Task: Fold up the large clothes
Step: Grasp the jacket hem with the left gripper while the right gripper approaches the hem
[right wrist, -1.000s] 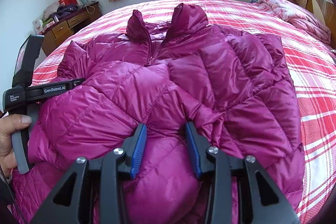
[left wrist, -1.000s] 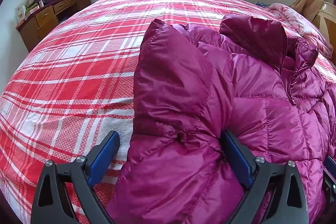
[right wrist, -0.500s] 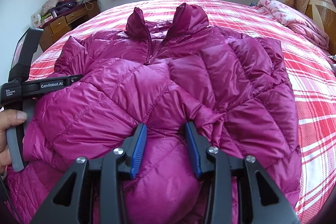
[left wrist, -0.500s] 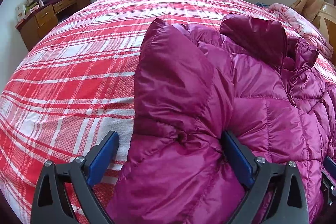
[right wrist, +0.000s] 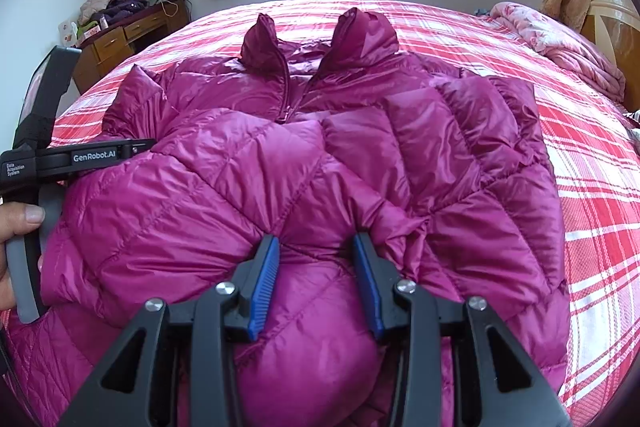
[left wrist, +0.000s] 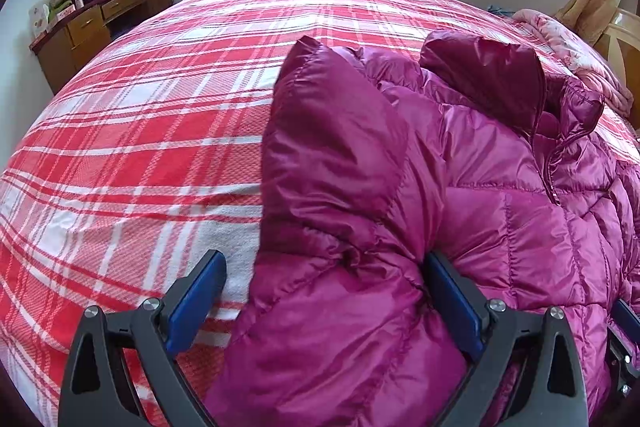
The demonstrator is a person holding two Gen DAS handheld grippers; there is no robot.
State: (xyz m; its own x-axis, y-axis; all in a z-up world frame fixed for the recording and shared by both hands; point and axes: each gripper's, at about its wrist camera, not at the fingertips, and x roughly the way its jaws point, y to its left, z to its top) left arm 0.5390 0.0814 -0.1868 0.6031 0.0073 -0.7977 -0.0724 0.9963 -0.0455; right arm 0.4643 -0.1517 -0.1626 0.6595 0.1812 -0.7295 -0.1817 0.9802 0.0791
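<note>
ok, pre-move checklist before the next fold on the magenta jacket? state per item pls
1. Right gripper pinching the jacket hem: ok, both pads press puffed fabric.
2. Left gripper grip: not ok, jaws wide, its left pad clear of the fabric.
3. Sleeves folded over the front: ok.
4. Collar flat: not ok, both halves stand up.
5. Bedspread free around the jacket: ok.
6. Both layers caught by the right gripper: cannot tell.
</note>
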